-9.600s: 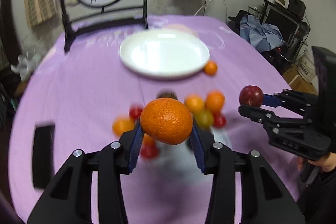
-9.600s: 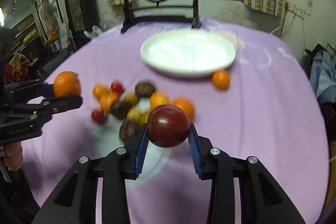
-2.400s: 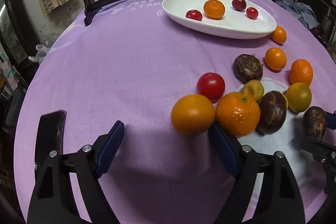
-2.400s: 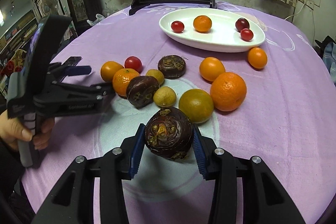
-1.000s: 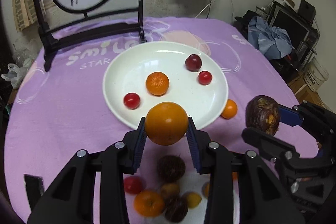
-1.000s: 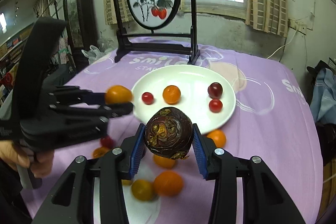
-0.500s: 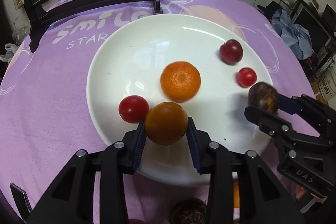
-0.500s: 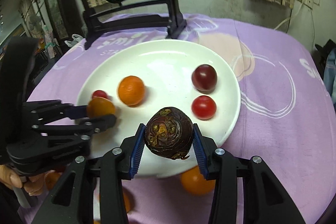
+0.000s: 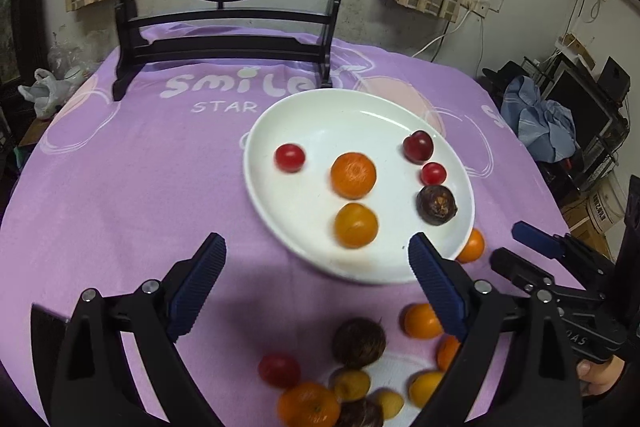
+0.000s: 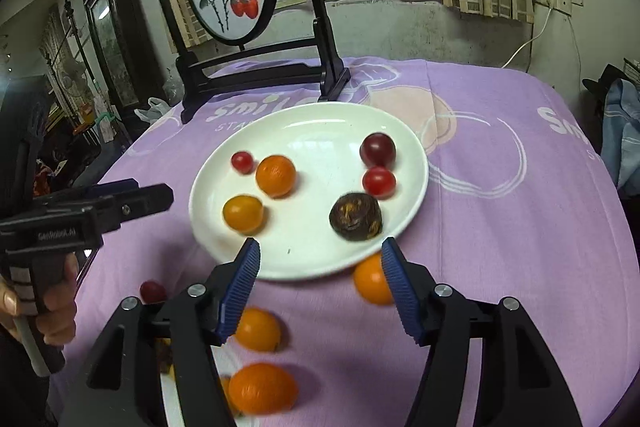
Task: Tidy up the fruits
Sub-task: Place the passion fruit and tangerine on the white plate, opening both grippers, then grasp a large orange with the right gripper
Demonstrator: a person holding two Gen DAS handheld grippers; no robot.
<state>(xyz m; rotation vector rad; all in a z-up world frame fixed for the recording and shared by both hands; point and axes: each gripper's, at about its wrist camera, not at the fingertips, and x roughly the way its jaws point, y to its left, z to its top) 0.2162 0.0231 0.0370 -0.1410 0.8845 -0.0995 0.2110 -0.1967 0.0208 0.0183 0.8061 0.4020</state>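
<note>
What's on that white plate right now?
The white plate holds six fruits: two oranges, two small red ones, a dark red one and a wrinkled brown one. The plate's near rim is partly covered by the right hand-held gripper.

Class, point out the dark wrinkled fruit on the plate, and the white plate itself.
dark wrinkled fruit [image 10: 355,216], right wrist view, middle of its skin.
white plate [image 10: 320,131], right wrist view, bare far inner surface.

Purple-clothed table [image 9: 120,187] w/ plate [image 9: 304,115], loose fruit [image 9: 420,321], stand [image 9: 224,47].
</note>
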